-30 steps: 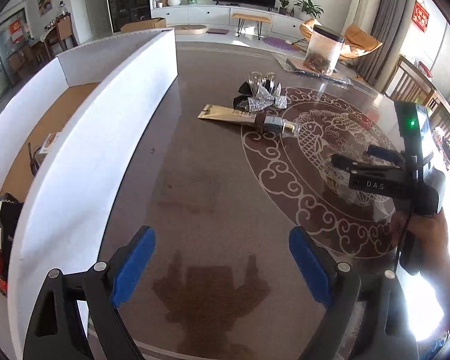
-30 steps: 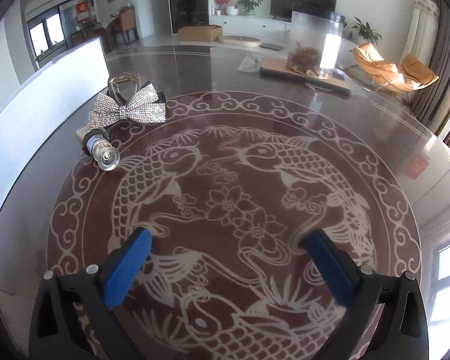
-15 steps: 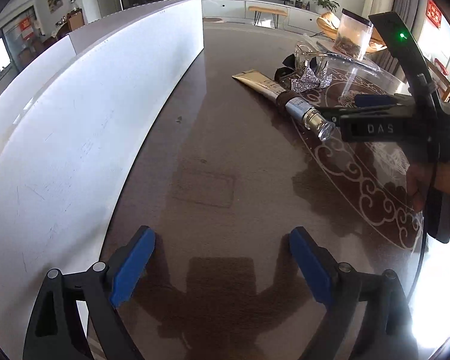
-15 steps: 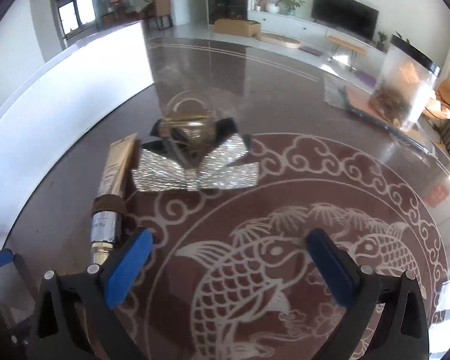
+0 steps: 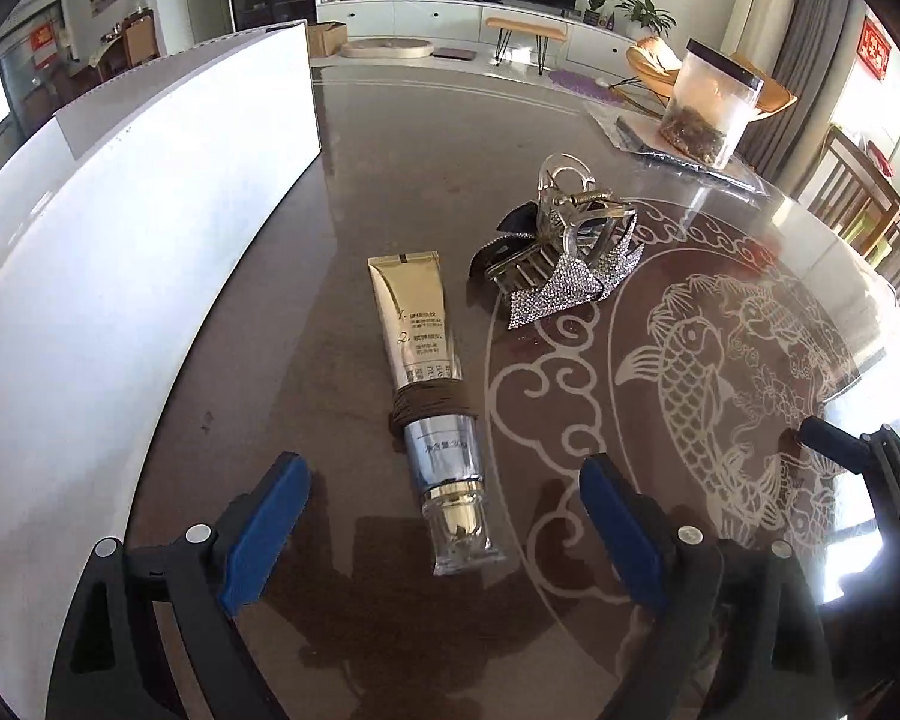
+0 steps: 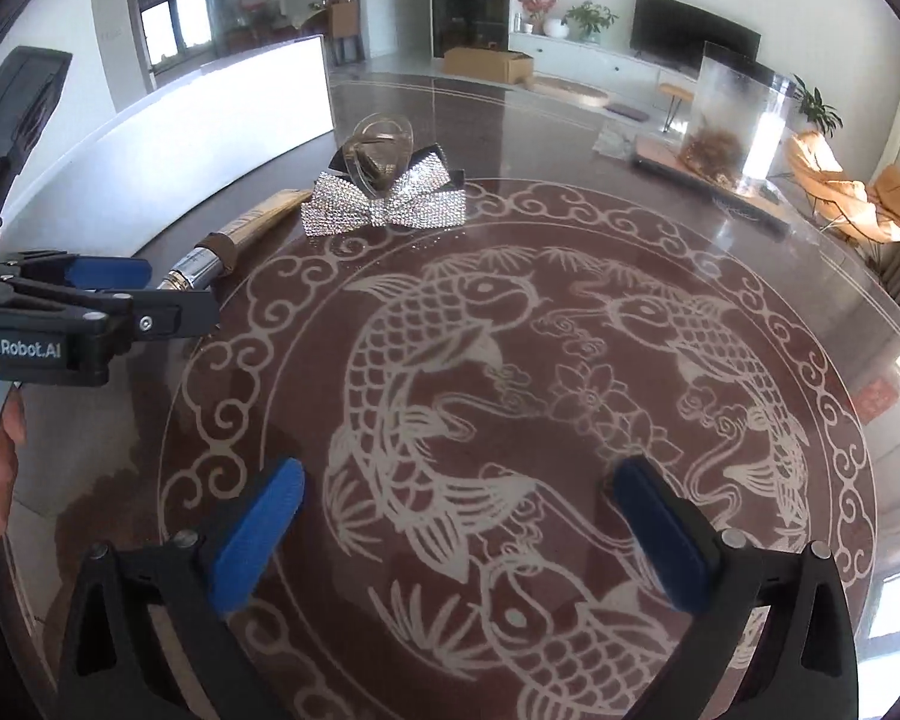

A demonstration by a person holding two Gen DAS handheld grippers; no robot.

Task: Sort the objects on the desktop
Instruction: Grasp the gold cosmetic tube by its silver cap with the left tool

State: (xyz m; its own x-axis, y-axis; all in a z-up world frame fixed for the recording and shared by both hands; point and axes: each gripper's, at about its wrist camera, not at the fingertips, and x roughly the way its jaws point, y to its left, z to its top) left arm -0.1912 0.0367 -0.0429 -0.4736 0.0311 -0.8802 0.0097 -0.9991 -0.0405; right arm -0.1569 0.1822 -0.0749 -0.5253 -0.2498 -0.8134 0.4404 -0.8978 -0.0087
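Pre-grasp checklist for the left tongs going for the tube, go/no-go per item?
1. Left tongs open, nothing between the pads: ok.
2. Cosmetic tube lies flat on the table, cap end toward the tongs and roughly centred between them: ok.
3. Tube apart from the rhinestone hair clip: ok, a gap shows.
4. Brown band wrapped around the tube, tight or loose: cannot tell.
5. Right tongs open, empty, off to the side: ok.
6. White box beside the tube, room inside: cannot tell.
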